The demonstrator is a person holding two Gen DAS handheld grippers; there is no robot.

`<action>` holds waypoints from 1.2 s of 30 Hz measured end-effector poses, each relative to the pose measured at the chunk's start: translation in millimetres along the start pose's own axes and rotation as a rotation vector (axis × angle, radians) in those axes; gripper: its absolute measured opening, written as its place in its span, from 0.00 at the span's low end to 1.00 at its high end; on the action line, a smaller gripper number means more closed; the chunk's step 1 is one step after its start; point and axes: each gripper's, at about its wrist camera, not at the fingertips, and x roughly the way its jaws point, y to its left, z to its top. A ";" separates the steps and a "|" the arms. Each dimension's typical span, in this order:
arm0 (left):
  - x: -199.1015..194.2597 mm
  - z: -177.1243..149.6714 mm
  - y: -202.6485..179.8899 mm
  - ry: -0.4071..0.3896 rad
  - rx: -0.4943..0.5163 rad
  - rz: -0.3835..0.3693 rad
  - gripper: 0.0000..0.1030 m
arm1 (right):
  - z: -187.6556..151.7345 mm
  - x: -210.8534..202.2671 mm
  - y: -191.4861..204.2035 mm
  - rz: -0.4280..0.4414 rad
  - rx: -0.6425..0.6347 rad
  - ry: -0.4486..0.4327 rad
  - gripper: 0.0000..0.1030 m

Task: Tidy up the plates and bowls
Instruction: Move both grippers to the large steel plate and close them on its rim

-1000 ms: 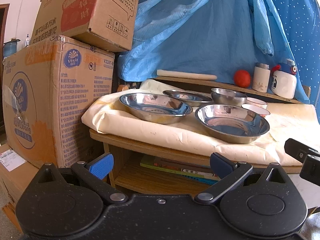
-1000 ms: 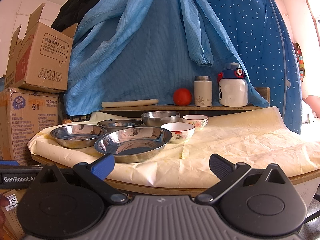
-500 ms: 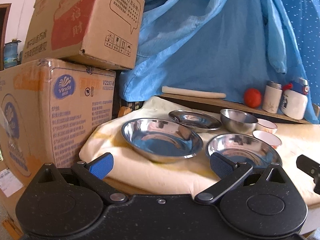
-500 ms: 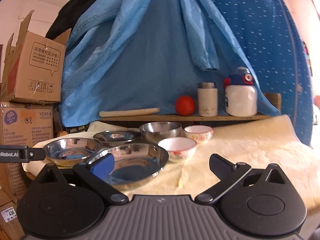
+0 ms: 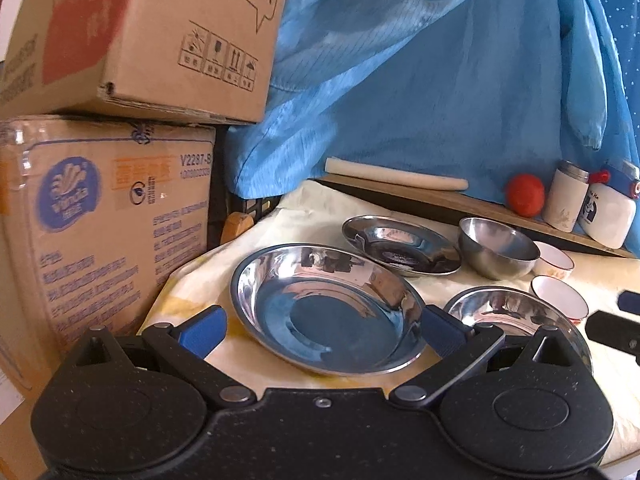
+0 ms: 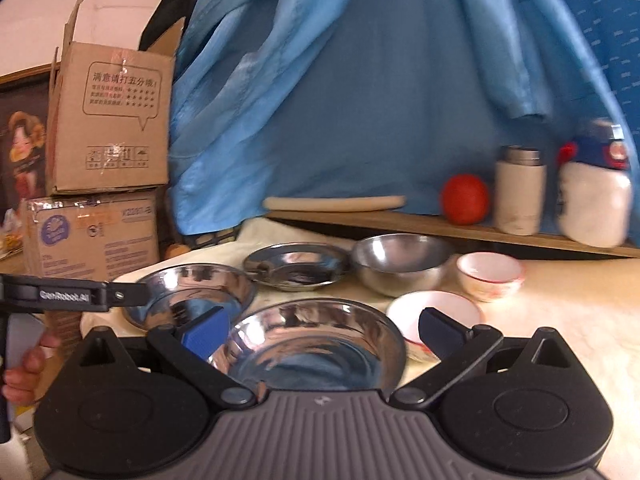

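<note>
Three steel plates, a steel bowl and two white bowls sit on a cream cloth. In the left wrist view my left gripper (image 5: 320, 326) is open, its fingers either side of the near-left steel plate (image 5: 326, 306). Behind it lie a shallower steel plate (image 5: 402, 245), the steel bowl (image 5: 498, 253) and the white bowls (image 5: 559, 295). In the right wrist view my right gripper (image 6: 322, 330) is open over the front steel plate (image 6: 312, 344). The nearer white bowl (image 6: 434, 314) is just right of it, the left plate (image 6: 188, 294) behind the left gripper's arm.
Stacked cardboard boxes (image 5: 100, 184) stand close to the table's left edge. A wooden shelf (image 6: 460, 230) at the back holds a rolling pin (image 6: 334, 203), a red ball (image 6: 465, 199), a flask (image 6: 519, 190) and a white bottle (image 6: 594, 196). Blue cloth hangs behind.
Both grippers have moved forward and up over the table, each closing in on a steel plate. The dishes have not moved and both grippers stay open.
</note>
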 end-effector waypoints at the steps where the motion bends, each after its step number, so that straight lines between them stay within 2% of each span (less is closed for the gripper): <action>1: 2.9 1.7 1.2 0.006 -0.002 0.000 0.99 | 5.3 6.3 -2.2 0.024 0.004 0.014 1.00; 13: 34.1 15.0 12.0 0.064 -0.006 0.017 0.99 | 42.9 82.2 -8.1 0.231 0.000 0.153 1.00; 22: 48.9 11.4 26.9 0.105 -0.046 -0.002 0.95 | 50.7 139.5 -4.3 0.388 0.068 0.285 0.95; 29: 58.9 7.9 36.3 0.132 -0.093 -0.031 0.85 | 49.3 169.0 7.3 0.410 0.060 0.373 0.82; 34: 62.3 6.4 43.6 0.147 -0.148 -0.058 0.70 | 48.9 183.4 15.0 0.386 0.026 0.417 0.76; 36: 60.6 4.8 45.7 0.142 -0.159 -0.053 0.66 | 47.7 188.4 15.7 0.382 0.024 0.436 0.69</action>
